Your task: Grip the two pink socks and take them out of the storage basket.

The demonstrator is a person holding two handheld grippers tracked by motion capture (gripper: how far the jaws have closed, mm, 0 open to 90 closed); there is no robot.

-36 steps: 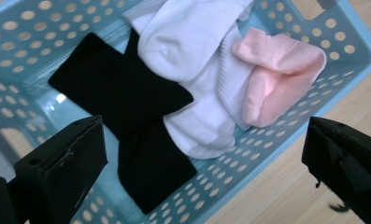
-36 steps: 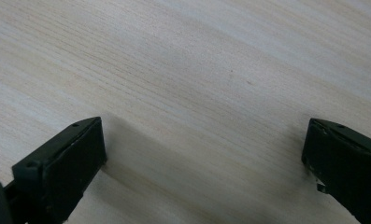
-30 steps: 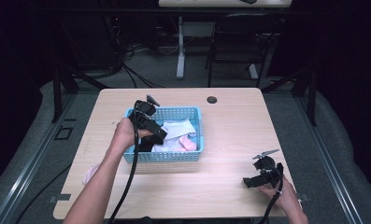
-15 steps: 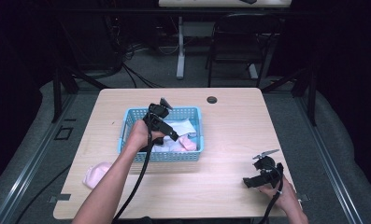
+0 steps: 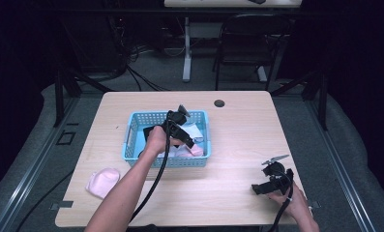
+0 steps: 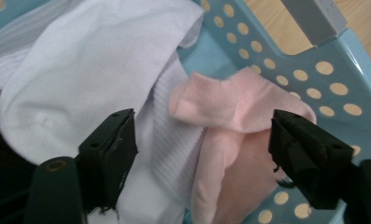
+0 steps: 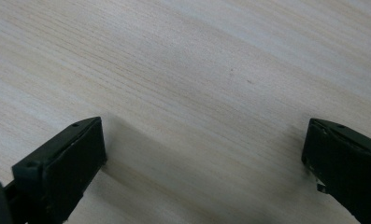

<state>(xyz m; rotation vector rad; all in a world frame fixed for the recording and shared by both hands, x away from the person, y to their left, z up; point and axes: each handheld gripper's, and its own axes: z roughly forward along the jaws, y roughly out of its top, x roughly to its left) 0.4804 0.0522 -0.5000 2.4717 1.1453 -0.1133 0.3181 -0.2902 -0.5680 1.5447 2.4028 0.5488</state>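
A light blue perforated basket (image 5: 131,143) stands at the table's middle left. Inside it lie white socks (image 6: 80,65) and a pink sock (image 6: 230,107), the pink one in the basket's near right corner (image 5: 197,151). My left gripper (image 5: 188,141) reaches into the basket; in the left gripper view it (image 6: 202,140) is open, its jaws on either side of the pink sock and the edge of a white one. Another pink sock (image 5: 103,181) lies on the table near the front left. My right gripper (image 5: 263,186) rests low at the front right, open (image 7: 204,154) over bare wood.
The wooden table (image 5: 238,135) has a round dark cable hole (image 5: 219,103) near its far edge. A black cable (image 5: 155,179) trails from the left gripper toward the front edge. Chairs and desk legs stand on the dark floor beyond.
My left gripper moved from the basket's left side to its right, down over the pink sock. The pink sock on the table came into view as the forearm shifted. The right gripper stayed still.
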